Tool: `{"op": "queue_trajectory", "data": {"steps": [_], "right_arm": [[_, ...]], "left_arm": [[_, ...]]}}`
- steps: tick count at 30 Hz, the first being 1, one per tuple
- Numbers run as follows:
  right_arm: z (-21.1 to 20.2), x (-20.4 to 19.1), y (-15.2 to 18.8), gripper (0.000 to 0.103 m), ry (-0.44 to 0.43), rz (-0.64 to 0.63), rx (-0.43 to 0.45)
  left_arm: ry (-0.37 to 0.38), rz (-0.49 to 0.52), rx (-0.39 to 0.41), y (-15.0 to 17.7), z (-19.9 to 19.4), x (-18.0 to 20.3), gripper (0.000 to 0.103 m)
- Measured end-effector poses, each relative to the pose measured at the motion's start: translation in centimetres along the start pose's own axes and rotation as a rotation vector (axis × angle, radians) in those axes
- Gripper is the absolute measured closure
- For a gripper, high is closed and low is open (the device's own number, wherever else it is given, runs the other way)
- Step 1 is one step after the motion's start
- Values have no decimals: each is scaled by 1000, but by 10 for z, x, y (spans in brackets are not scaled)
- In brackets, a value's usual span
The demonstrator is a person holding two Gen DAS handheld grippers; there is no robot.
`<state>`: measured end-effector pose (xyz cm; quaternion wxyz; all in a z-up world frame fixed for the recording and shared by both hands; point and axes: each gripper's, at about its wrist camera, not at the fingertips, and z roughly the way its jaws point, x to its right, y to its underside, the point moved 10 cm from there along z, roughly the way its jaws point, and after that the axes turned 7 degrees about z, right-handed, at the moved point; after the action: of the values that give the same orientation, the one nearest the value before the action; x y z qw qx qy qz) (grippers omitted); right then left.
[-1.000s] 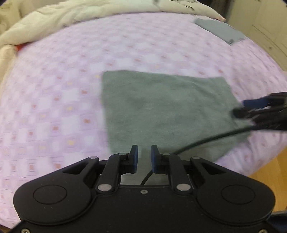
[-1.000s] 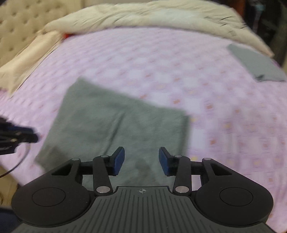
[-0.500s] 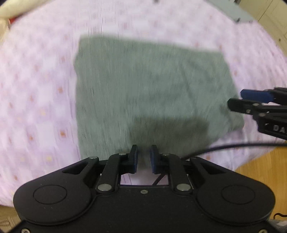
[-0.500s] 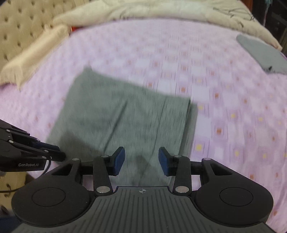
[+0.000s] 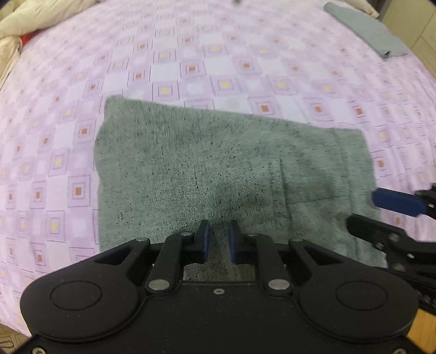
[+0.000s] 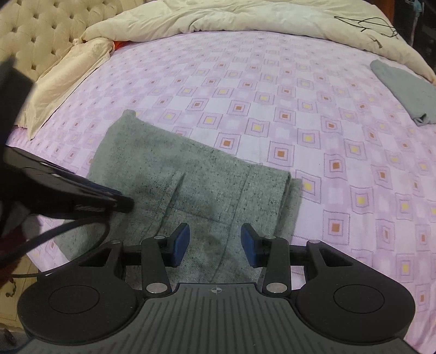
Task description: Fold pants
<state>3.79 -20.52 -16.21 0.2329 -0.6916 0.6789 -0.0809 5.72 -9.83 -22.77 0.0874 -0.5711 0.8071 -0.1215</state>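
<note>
The grey speckled pants (image 5: 218, 168) lie folded into a flat rectangle on the purple checked bedspread (image 5: 190, 54), near the bed's front edge; they also show in the right wrist view (image 6: 190, 185). My left gripper (image 5: 218, 234) hovers over the near edge of the pants, jaws a narrow gap apart, holding nothing. My right gripper (image 6: 215, 242) is open and empty over the right part of the pants. It also shows at the right edge of the left wrist view (image 5: 381, 209).
A second folded grey garment (image 6: 406, 89) lies far right on the bedspread (image 6: 272, 95). A cream duvet (image 6: 245, 19) and pillow (image 6: 62, 81) are bunched along the tufted headboard (image 6: 41, 30). Wooden floor (image 5: 425, 329) lies below the bed's front edge. A black cable (image 6: 54, 239) hangs at left.
Both grippers have moved closer over the pants and lower. Their jaw openings are unchanged. The pants have not moved.
</note>
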Motion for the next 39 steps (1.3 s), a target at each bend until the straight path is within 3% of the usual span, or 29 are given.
{"op": "queue_trajectory", "data": {"steps": [14, 18, 20, 23, 26, 31, 33, 39], "right_arm": [[4, 25, -2, 62, -4, 53, -11], [11, 38, -3, 61, 2, 119, -18], [16, 48, -1, 51, 18, 169, -26], [27, 60, 5, 33, 18, 239, -51], [40, 67, 12, 23, -20, 330, -87], [53, 70, 13, 5, -80, 416, -108], [56, 65, 9, 2, -97, 410, -117], [64, 57, 3, 0, -62, 373, -149]], "left_arm": [[-1, -18, -57, -5, 24, -4, 89], [5, -8, -18, -2, 13, -7, 87], [16, -22, 25, 4, -1, -13, 80], [28, -36, 64, 21, -19, -26, 78], [7, -38, 94, 38, -32, -45, 78], [36, -82, 109, 55, -42, -79, 77], [57, -106, 103, 57, -40, -90, 72], [81, -111, 95, 38, -22, -107, 70]]}}
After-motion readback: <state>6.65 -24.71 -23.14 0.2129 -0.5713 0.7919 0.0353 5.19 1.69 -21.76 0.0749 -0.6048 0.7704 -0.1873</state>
